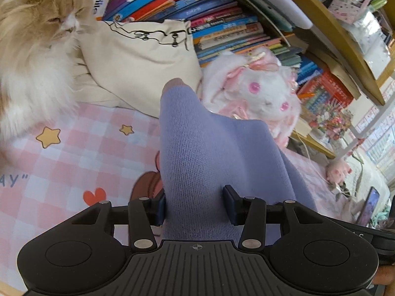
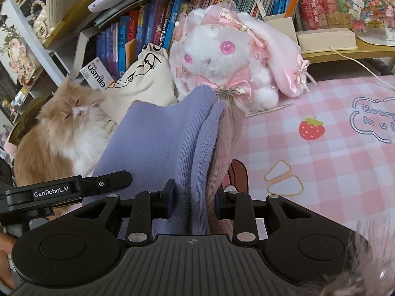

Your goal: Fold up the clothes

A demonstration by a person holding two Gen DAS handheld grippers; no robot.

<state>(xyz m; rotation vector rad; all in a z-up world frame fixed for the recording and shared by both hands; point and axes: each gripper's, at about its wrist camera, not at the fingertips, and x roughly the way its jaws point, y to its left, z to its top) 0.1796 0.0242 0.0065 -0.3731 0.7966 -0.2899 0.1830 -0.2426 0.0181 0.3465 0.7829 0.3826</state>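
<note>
A lilac knitted garment [image 1: 197, 153] with a dusty pink inner layer [image 2: 229, 133] hangs bunched over a pink checked bed sheet [image 1: 81, 153]. My left gripper [image 1: 195, 206] is shut on a thick fold of the lilac knit, which rises ahead of its fingers. In the right wrist view my right gripper [image 2: 193, 203] is shut on several layers of the same garment, lilac on the left and pink on the right. The other gripper's black body [image 2: 61, 190] shows at the left of that view. The cloth hides what lies below both sets of fingers.
A fluffy ginger and white cat [image 1: 32, 56] sits at the left on the bed. Behind the garment lie a cream tote bag [image 1: 143, 69] and a white plush rabbit [image 2: 222, 56]. Shelves of books [image 1: 217, 19] stand at the back. A phone [image 1: 370, 204] lies at the right.
</note>
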